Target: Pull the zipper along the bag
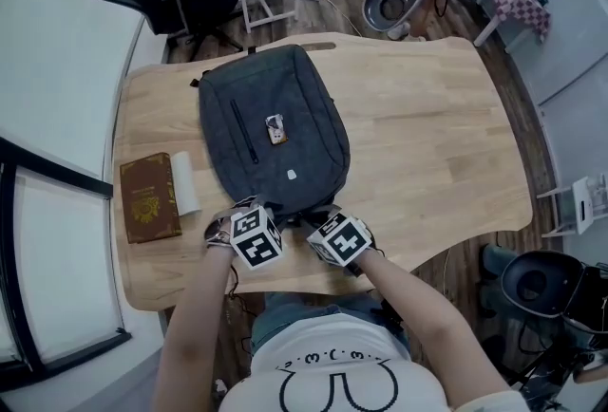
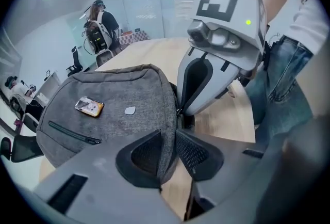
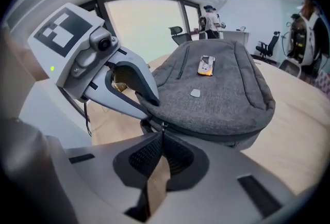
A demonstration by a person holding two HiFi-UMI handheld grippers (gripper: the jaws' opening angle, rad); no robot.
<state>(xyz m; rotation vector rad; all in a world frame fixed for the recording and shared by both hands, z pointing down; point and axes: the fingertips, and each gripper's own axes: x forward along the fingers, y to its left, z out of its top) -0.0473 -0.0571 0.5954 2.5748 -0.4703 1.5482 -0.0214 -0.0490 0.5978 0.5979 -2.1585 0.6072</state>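
The bag lies on the worktop, its long axis running from lower centre to upper left in the head view. At its near end the right gripper pinches the zipper pull in closed fingers. Just beside it, the left gripper clamps the bag's fabric edge.

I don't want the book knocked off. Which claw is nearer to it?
Left. The left claw grips the bag's near edge, just right of the book; the right claw, on the zipper, is farther right.
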